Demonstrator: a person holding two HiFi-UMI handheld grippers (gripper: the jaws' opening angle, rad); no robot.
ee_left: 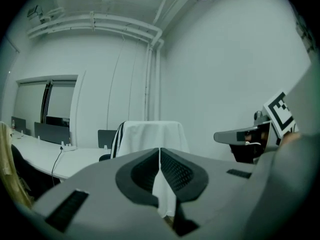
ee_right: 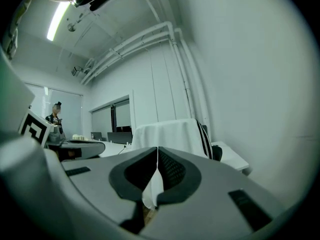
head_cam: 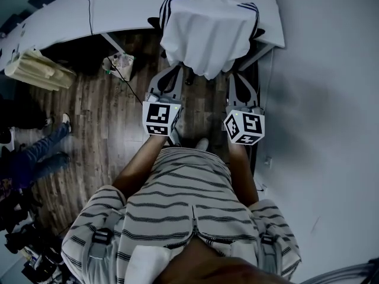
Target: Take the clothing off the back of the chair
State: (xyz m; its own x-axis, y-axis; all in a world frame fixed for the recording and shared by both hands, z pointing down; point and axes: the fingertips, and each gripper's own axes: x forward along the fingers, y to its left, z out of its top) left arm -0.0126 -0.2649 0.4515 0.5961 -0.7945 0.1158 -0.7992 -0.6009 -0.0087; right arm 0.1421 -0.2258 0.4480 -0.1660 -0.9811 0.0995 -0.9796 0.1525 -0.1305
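A white garment [head_cam: 207,34] with black side stripes hangs over the back of a chair that faces the white desk [head_cam: 118,5]. My left gripper [head_cam: 170,76] and right gripper [head_cam: 238,81] point at it side by side, a little short of its lower hem. Both are shut, with nothing between the jaws. In the left gripper view the garment [ee_left: 150,134] stands straight ahead beyond the shut left gripper [ee_left: 159,153], and the right gripper's body [ee_left: 242,135] shows at the right. The right gripper view shows the garment [ee_right: 167,134] over the shut right gripper [ee_right: 157,153].
A grey wall [head_cam: 331,99] runs close along the right of the chair. A small bin [head_cam: 122,64] and a cable sit under the desk on the wooden floor. A beige bundle [head_cam: 35,70] lies at the left. A person's legs [head_cam: 41,152] are at the far left.
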